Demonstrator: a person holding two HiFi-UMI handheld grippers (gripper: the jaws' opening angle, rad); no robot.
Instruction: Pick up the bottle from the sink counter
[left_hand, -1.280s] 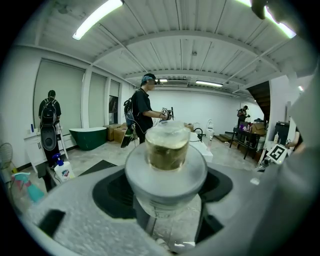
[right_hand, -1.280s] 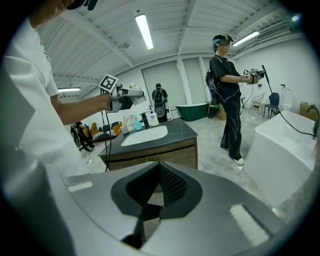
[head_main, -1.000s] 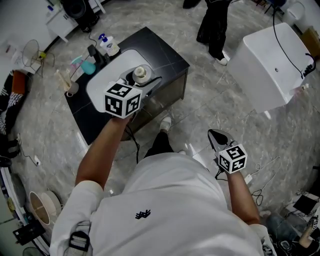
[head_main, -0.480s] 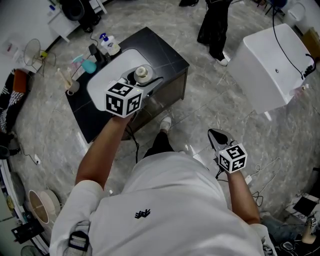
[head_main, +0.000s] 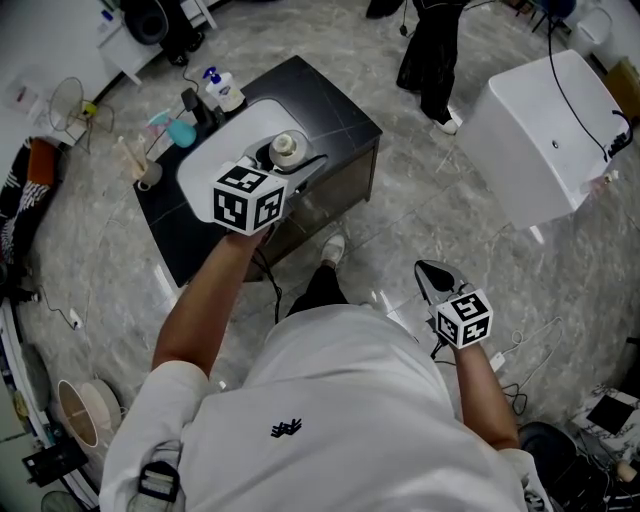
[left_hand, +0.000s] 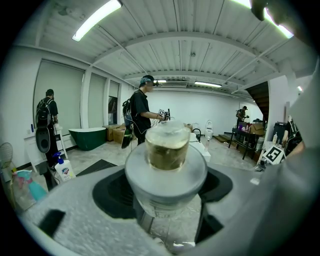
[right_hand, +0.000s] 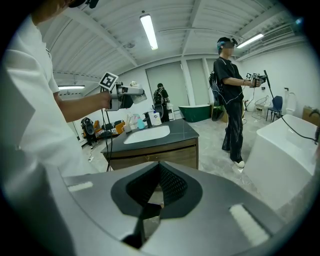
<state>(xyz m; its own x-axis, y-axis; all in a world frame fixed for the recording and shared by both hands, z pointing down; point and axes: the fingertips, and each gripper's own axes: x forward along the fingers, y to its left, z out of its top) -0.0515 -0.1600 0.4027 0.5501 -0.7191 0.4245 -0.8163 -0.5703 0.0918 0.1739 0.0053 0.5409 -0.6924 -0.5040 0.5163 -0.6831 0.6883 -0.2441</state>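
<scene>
While the L claw (head_main: 279, 166) pinches the bottle (head_main: 285, 147) upright over the far tabletop (head_main: 330, 100), the R claw (head_main: 431, 272), pressed together and empty, hangs nearer, well apart.

The bottle (left_hand: 166, 150) shows amber (white collar); the sink counter (head_main: 322, 95) is black, its basin (head_main: 238, 126) white.

The dark sink counter (head_main: 325, 100) carries a white pump bottle (head_main: 220, 92), a teal bottle (head_main: 181, 132) and a cup (head_main: 147, 179).

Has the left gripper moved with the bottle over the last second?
No. The left gripper, fingers shut on the bottle, sits at the same spot against the black sink counter.
</scene>
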